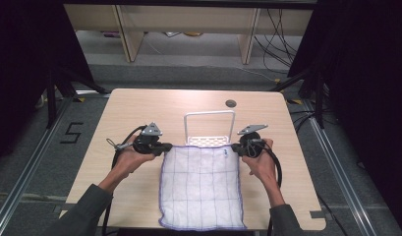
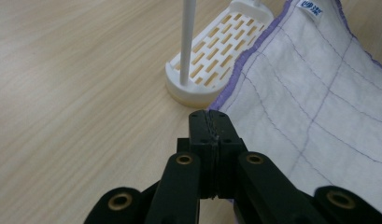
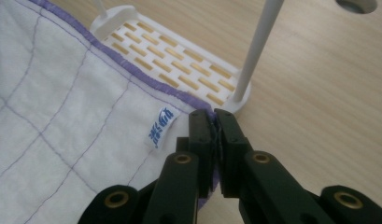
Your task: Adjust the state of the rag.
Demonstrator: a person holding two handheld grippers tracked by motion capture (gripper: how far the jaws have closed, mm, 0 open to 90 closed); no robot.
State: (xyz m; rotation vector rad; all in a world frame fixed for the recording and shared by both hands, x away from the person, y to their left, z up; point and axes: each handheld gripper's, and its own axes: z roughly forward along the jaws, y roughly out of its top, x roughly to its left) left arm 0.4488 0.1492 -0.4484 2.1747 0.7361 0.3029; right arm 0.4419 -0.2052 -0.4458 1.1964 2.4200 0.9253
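Surface (image 1: pixel 139 105): pale wood under your hands, with a round cable hole (image 1: pixel 231 103) toward 1 o'clock.
Cloth (image 1: pixel 201 189): white, purple grid lines and purple hem, spread flat from the centre toward 6 o'clock, its near edge at the surface's front rim.
Rack (image 1: pixel 210 129): white, slotted base and upright loop, at 12 o'clock of the cloth; the cloth's far hem lies against its base.
Left tool (image 1: pixel 167 147): you have it clamped tight on the cloth's far left corner.
Right tool (image 1: pixel 236 148): closed on the far right corner, beside the blue-printed label (image 3: pixel 159 126).
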